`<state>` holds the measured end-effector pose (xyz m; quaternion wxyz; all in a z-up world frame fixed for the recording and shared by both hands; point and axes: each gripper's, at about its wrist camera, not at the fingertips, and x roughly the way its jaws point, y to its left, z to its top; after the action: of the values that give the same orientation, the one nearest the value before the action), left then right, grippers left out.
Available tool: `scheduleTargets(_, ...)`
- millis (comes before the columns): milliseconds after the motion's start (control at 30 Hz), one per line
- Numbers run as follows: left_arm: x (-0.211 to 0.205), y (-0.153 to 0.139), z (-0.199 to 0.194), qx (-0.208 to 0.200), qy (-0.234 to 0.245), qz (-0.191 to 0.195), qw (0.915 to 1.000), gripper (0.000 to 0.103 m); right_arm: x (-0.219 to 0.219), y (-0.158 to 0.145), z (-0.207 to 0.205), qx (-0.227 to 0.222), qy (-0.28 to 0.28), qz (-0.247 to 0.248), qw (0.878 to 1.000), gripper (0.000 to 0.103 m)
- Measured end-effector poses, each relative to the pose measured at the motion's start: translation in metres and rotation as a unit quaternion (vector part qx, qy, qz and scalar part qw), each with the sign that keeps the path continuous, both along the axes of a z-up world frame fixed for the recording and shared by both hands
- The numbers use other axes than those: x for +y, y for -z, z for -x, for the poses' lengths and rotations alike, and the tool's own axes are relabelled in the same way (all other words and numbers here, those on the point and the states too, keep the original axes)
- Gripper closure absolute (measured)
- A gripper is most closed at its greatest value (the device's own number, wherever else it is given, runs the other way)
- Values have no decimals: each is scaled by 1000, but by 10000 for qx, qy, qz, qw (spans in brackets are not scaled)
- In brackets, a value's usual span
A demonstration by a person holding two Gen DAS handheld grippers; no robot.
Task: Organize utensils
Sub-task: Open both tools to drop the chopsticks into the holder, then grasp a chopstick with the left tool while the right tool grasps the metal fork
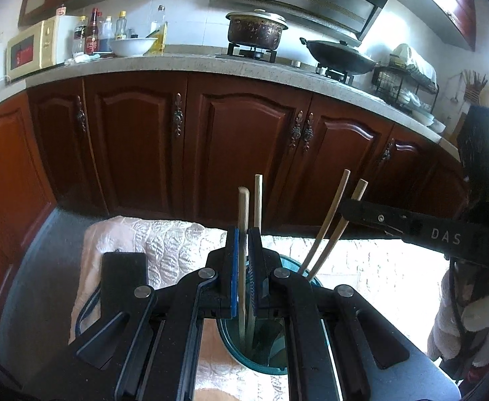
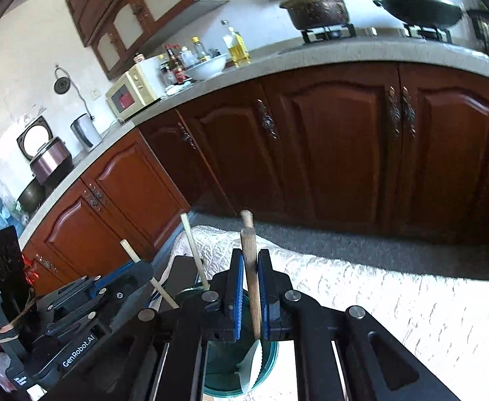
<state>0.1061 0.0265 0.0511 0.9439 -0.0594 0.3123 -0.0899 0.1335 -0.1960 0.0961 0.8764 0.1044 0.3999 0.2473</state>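
Observation:
A teal glass cup (image 1: 261,351) stands on a white quilted cloth (image 1: 164,244) below both grippers; it also shows in the right wrist view (image 2: 224,367). My left gripper (image 1: 243,254) is shut on a wooden chopstick (image 1: 243,214) that reaches down into the cup. Three more chopsticks (image 1: 328,220) stand in the cup. My right gripper (image 2: 250,287) is shut on the wooden handle of a white-bladed utensil (image 2: 251,267), whose blade (image 2: 251,364) is inside the cup. The left gripper (image 2: 110,287) shows at the left of the right wrist view.
A black rectangular object (image 1: 124,277) lies on the cloth left of the cup. Brown cabinets (image 1: 244,147) run behind, under a stone counter (image 1: 184,63) with a microwave (image 1: 30,50), bottles, a bowl, a pot (image 1: 256,30) and a wok (image 1: 341,55).

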Motion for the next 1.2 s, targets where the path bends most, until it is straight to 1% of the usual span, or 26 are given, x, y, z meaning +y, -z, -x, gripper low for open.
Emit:
scheduleTargets(67, 0, 0, 3, 31, -12, 34, 10000, 91, -6, 4, 3, 86, 20, -80, 9999, 86)
scheduleTargets(100, 0, 0, 4, 34, -23, 40, 10000, 83, -9, 6, 4, 108, 41, -86, 9999, 80)
scheduleTargets(133, 0, 0, 6, 29, -21, 52, 10000, 78, -11, 7, 7, 122, 55, -88, 9999, 79)
scheduleTargets(333, -5, 0, 21, -8, -50, -67, 10000, 68, -24, 19, 24, 269, 90, -51, 9996, 79)
scheduleTargets(467, -10, 3, 32, 30, -83, -206, 9997, 65, -29, 19, 39, 207, 129, 87, 9997, 78)
scheduleTargets(667, -19, 6, 48, 68, -86, -340, 9994, 64, -33, 21, 65, 59, 197, 366, 9991, 77)
scheduleTargets(800, -26, 8, 61, 81, -38, -384, 9992, 61, -41, 22, 82, 42, 300, 395, 9988, 68)
scheduleTargets(867, -31, 10, 70, 82, -2, -391, 9992, 60, -46, 24, 93, 39, 362, 446, 9983, 67)
scheduleTargets(1067, -49, 20, 88, 223, 172, -405, 9988, 59, -65, 37, 122, 203, 458, 636, 9967, 65)
scheduleTargets(1200, -62, 30, 96, 336, 294, -381, 9983, 58, -84, 55, 141, 418, 568, 765, 9946, 65)
